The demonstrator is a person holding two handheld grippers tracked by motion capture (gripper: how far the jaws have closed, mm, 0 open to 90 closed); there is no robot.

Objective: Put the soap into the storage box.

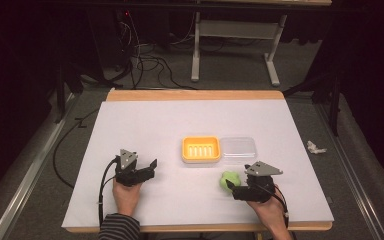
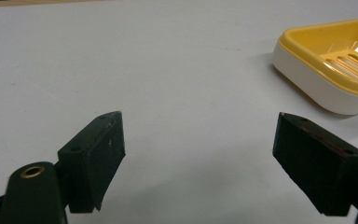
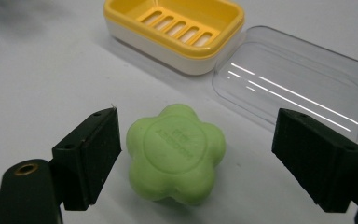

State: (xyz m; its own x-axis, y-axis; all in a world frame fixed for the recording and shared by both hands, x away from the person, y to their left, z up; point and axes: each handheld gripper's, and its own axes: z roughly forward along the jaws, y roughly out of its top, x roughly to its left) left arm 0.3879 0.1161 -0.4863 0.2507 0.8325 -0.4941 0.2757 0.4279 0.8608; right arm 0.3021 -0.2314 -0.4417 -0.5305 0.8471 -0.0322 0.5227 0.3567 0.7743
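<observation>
Right gripper view: right tool point(image 3: 196, 154) wide, flanking green soap point(image 3: 175, 153); left tool point(image 2: 198, 163) wide, bare table ahead.

Embossed round stamp on green soap point(image 3: 176, 151), lettering too faint to read

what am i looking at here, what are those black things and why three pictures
A person sits at a white table holding a hand-held grasping tool in each hand. The high view looks down from above; the other two come from cameras riding on each tool, looking along its two black jaws. The left tool is open with nothing between its jaws. The right tool is open around a green flower-shaped soap, not yet gripping it. Beyond lie a yellow soap dish and, beside it, its clear lid.
</observation>
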